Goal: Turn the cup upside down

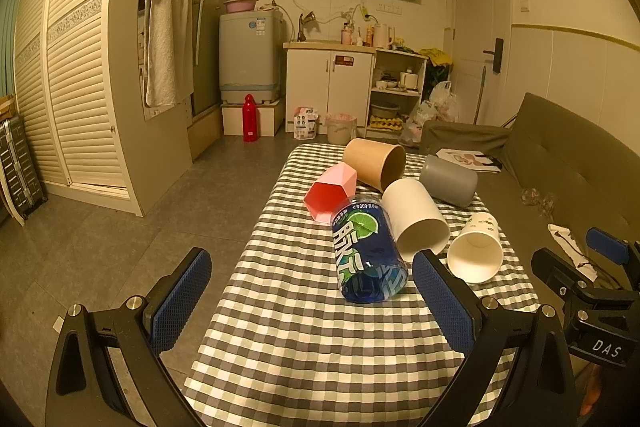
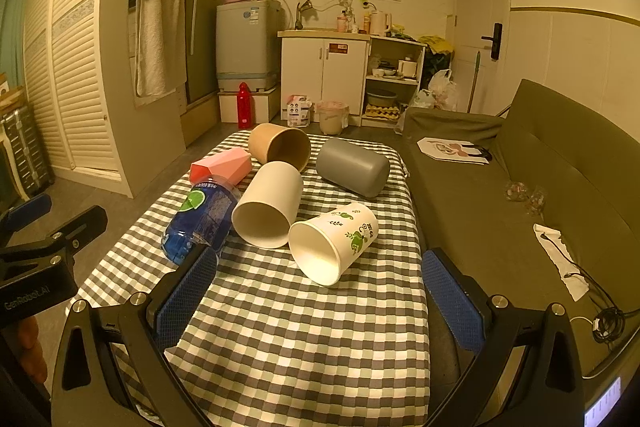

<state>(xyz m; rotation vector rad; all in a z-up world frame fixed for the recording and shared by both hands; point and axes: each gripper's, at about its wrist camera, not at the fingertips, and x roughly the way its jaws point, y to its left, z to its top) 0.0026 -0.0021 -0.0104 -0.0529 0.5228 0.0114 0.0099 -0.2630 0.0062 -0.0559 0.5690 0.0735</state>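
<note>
Bench (image 2: 320,347) with checked cloth carries 6 cups, all lying on their sides, none yet inverted: brown paper cup (image 2: 280,145), pink faceted cup (image 2: 222,165), grey cup (image 2: 352,167), plain white cup (image 2: 268,205), blue printed clear cup (image 2: 200,223), and leaf-print paper cup (image 2: 332,241).

Left tool (image 1: 312,291): spread wide, holding nothing, poised over the near bench roughly in line with the blue printed clear cup. Right tool (image 2: 320,283): likewise spread and empty, with the leaf-print paper cup lying between its fingers' line of sight, mouth toward the camera.

Judged stage: approach, no grasp made. The task does not say which cup is meant.

Risks:
- Cups are packed. White cup touches or nearly touches the blue and leaf-print ones; a finger pushed between could roll a neighbour.
- Leaf-print cup lies near the bench's right edge; a nudge could send it off towards the sofa (image 2: 540,187).
- Paper walls look thin; a hard squeeze may crush them.
- Cloth may drag or bunch.
</note>
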